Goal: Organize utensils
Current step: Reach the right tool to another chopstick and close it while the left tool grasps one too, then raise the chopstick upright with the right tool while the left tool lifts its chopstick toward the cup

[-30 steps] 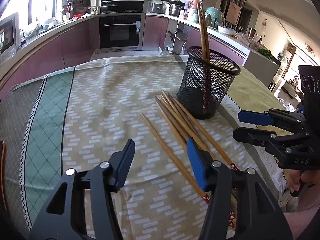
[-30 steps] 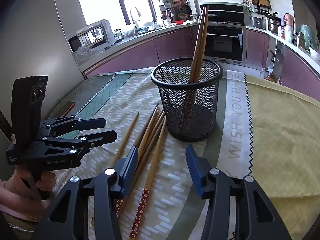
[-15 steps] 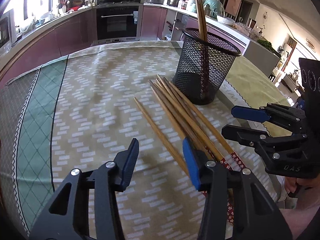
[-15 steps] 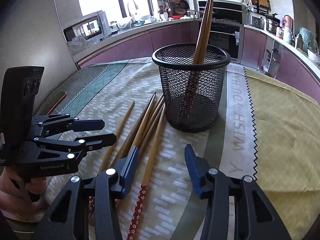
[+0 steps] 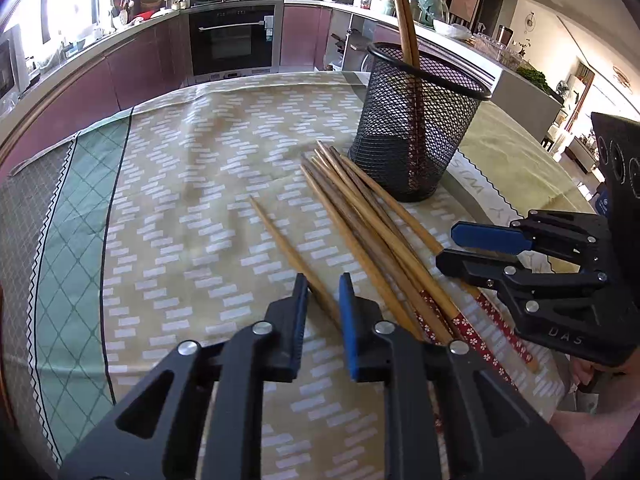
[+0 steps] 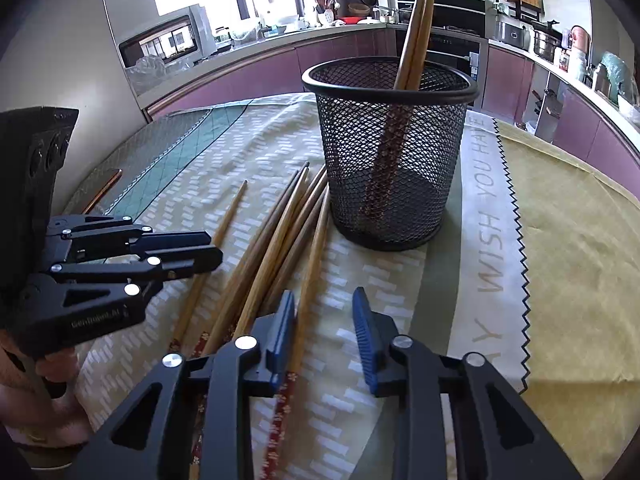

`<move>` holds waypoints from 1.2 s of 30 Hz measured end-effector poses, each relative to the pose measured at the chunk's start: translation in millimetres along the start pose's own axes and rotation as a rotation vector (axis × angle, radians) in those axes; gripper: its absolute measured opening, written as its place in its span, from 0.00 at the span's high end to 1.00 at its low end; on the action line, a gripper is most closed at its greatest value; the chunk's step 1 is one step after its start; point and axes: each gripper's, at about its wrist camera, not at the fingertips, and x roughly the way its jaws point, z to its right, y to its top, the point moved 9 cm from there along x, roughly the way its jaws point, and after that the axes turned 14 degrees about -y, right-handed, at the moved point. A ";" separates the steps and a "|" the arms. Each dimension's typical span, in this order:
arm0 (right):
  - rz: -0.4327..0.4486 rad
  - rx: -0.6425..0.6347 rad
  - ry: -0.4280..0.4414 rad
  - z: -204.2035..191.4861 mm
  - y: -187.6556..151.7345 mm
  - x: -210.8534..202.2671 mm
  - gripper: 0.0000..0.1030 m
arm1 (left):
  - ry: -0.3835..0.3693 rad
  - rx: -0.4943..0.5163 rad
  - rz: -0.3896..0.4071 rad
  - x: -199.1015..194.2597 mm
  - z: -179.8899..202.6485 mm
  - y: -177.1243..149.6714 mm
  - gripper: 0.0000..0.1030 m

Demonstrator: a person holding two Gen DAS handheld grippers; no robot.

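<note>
A black mesh cup (image 5: 416,132) (image 6: 392,152) stands on the tablecloth with two chopsticks (image 5: 404,12) (image 6: 418,20) upright in it. Several loose wooden chopsticks (image 5: 360,216) (image 6: 276,248) lie fanned beside it. One single chopstick (image 5: 280,236) (image 6: 228,220) lies apart. My left gripper (image 5: 323,282) (image 6: 214,248) straddles its near end, jaws closing, with a sliver of cloth still showing beside the right pad. My right gripper (image 6: 324,300) (image 5: 446,245) is closing too. A red-flowered chopstick (image 6: 314,248) lies between its pads, against the left one, with a wide gap on the right.
The patterned tablecloth (image 5: 180,200) covers a round table, and a lettered strip (image 6: 488,240) runs right of the cup. A thin brown stick (image 6: 104,190) lies at the far left edge. A person's hands (image 6: 52,364) (image 5: 592,372) hold both grippers. Kitchen counters and an oven stand behind.
Both pairs of jaws have narrowed a lot. The left gripper now has the single chopstick between its pads. The right gripper has sunk towards the pile, one chopstick between its pads.
</note>
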 end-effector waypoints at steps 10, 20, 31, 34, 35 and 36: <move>-0.011 -0.016 -0.021 -2.6 4.6 4.9 0.79 | 0.009 -0.013 0.001 -3.0 -10.1 -2.3 0.83; -0.013 0.042 0.016 1.4 6.2 4.1 0.95 | 0.008 -0.053 0.027 -4.5 -11.5 -1.5 0.92; 0.019 0.022 0.097 -7.8 8.0 -11.4 0.95 | -0.052 -0.028 0.061 -17.7 1.9 0.1 0.93; 0.005 -0.007 0.103 -13.4 5.3 -9.0 0.95 | -0.062 -0.010 0.045 -12.9 6.9 -2.0 0.93; -0.002 -0.018 0.103 -15.5 4.4 -7.6 0.95 | -0.064 -0.007 0.036 -10.2 7.5 -3.3 0.93; -0.006 -0.027 0.099 -17.1 3.6 -6.5 0.95 | -0.066 -0.007 0.024 -7.2 7.5 -4.7 0.93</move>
